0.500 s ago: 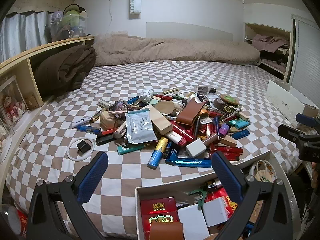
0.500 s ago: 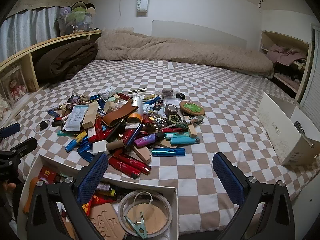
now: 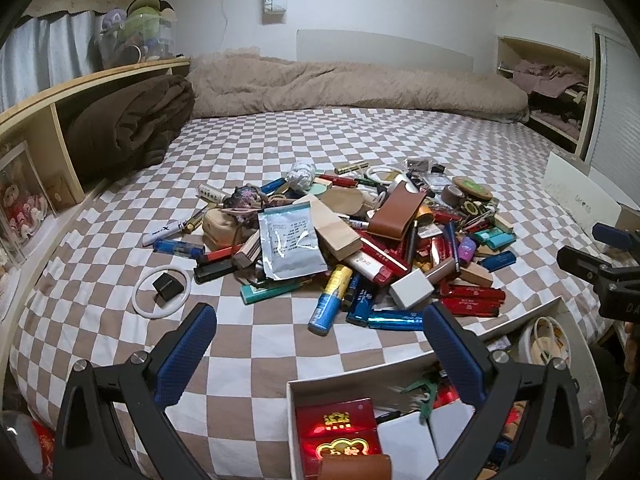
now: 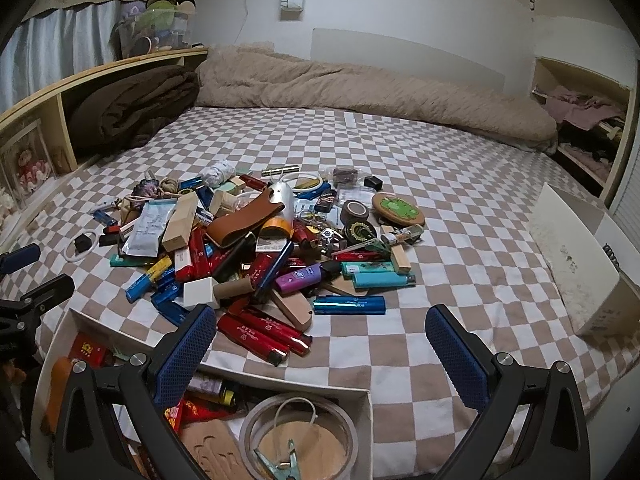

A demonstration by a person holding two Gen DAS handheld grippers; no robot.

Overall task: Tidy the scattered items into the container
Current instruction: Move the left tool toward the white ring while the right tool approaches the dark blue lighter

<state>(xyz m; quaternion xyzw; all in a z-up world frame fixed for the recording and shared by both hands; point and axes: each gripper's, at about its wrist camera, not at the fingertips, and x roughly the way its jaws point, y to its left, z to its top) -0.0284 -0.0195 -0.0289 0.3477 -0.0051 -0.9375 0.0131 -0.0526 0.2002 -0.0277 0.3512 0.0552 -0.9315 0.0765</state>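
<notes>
The bed sheet (image 3: pixel 280 152) is showing a tan-and-white checkerboard pattern. A beige fluffy duvet (image 4: pixel 360 80) is lying beside a dark brown blanket (image 3: pixel 128 124). In the pile, red lighters (image 4: pixel 260 330), metallic blue lighters (image 4: pixel 348 305), a purple one (image 4: pixel 298 278) and teal ones (image 4: pixel 380 279) are mixing with a tan leather case (image 3: pixel 396 210) and a silvery pouch (image 3: pixel 288 242). The round coaster (image 4: pixel 397 208) is carrying what looks like a green motif. The white container (image 3: pixel 292 392) is holding a red-and-gold pack (image 3: pixel 338 432). Each gripper's pads (image 3: pixel 186 356) are showing blue, dotted.
</notes>
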